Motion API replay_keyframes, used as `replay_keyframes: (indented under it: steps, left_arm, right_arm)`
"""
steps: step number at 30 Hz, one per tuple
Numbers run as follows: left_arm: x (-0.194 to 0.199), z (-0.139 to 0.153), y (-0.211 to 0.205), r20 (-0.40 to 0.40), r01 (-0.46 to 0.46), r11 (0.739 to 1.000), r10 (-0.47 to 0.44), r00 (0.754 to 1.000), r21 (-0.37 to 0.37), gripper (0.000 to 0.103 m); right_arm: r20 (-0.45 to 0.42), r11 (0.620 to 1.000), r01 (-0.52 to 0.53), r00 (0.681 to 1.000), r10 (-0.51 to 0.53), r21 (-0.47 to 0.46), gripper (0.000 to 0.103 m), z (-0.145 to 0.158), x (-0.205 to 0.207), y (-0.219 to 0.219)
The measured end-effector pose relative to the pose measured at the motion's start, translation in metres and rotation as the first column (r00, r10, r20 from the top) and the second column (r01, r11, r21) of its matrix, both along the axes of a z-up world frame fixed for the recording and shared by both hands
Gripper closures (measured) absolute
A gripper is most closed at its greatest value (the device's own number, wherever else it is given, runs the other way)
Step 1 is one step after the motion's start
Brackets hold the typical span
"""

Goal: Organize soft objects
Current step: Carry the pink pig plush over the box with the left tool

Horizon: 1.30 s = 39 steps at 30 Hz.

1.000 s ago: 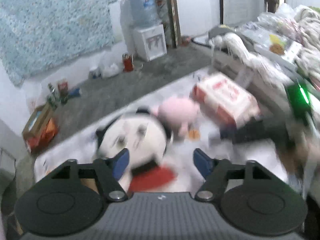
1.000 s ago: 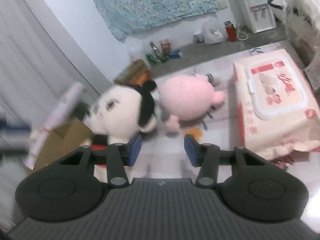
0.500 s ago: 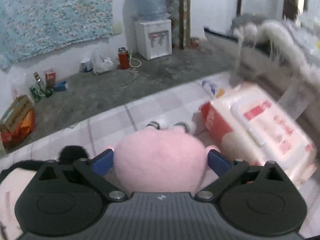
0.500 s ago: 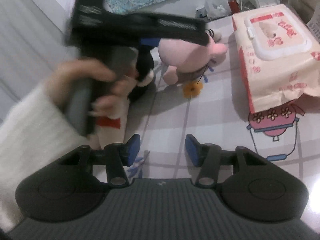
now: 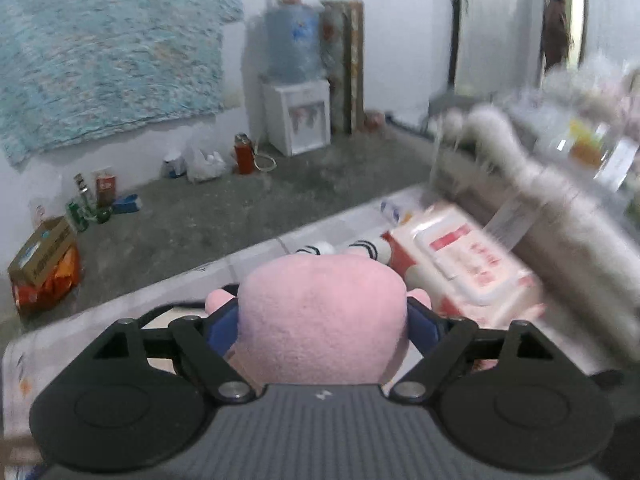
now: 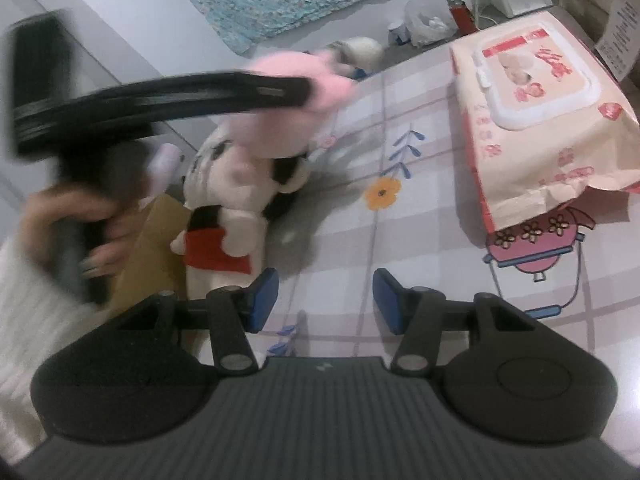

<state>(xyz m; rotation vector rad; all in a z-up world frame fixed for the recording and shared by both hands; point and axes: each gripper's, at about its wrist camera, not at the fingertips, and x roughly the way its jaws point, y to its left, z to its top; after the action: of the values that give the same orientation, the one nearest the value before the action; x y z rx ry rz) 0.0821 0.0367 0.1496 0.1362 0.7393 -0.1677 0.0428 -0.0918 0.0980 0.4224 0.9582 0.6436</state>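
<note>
The pink plush (image 5: 320,316) fills the space between the blue pads of my left gripper (image 5: 323,322), whose jaws are closing and pressing on its sides. Seen from the right wrist, the pink plush (image 6: 280,100) hangs in the air above a black-eared mouse plush (image 6: 224,184) in red that lies on the patterned mat (image 6: 400,240). My right gripper (image 6: 326,300) hovers low over the mat, open with nothing between its fingers. A hand (image 6: 96,232) grips the left tool's handle.
A large pack of wet wipes (image 6: 536,100) lies at the mat's right side. A brown cardboard box (image 6: 148,256) stands just left of the mouse plush. Fluffy white fabric (image 5: 560,208) piles up on the right. A water dispenser (image 5: 298,116) stands at the far wall.
My left gripper came in over the pink plush, closed on it and raised it off the mat, above the mouse plush. My right gripper sank a little toward the mat.
</note>
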Motion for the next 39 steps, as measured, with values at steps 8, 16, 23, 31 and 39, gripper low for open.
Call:
replay_keyframes:
  steps: [8, 16, 23, 31, 39]
  left_arm:
    - [-0.139, 0.061, 0.075, 0.057, -0.178, 0.983, 0.175, 0.983, 0.043, 0.015]
    - [-0.242, 0.021, 0.174, -0.152, -0.4, 0.915, 0.404, 0.902, 0.056, 0.015]
    - [-0.266, -0.034, 0.217, -0.366, -0.389, 0.912, 0.409, 0.836, 0.129, 0.013]
    - [-0.275, -0.063, 0.206, -0.563, -0.079, 0.954, 0.237, 0.791, 0.29, 0.005]
    - [-0.301, -0.03, 0.229, -0.477, -0.16, 0.969, 0.233, 0.847, 0.19, 0.045]
  right_arm:
    - [0.062, 0.982, -0.143, 0.989, 0.136, 0.126, 0.051, 0.022, -0.03, 0.028]
    - [0.15, 0.896, -0.371, 0.927, 0.343, 0.245, 0.051, 0.07, -0.089, 0.094]
    - [0.159, 0.817, -0.566, 0.821, 0.548, 0.107, 0.051, 0.086, -0.13, 0.202]
    - [0.121, 0.721, -0.691, 0.712, 0.692, -0.055, 0.051, 0.095, -0.157, 0.296]
    - [0.03, 0.713, -0.696, 0.713, 0.7, -0.088, 0.051, 0.072, -0.157, 0.324]
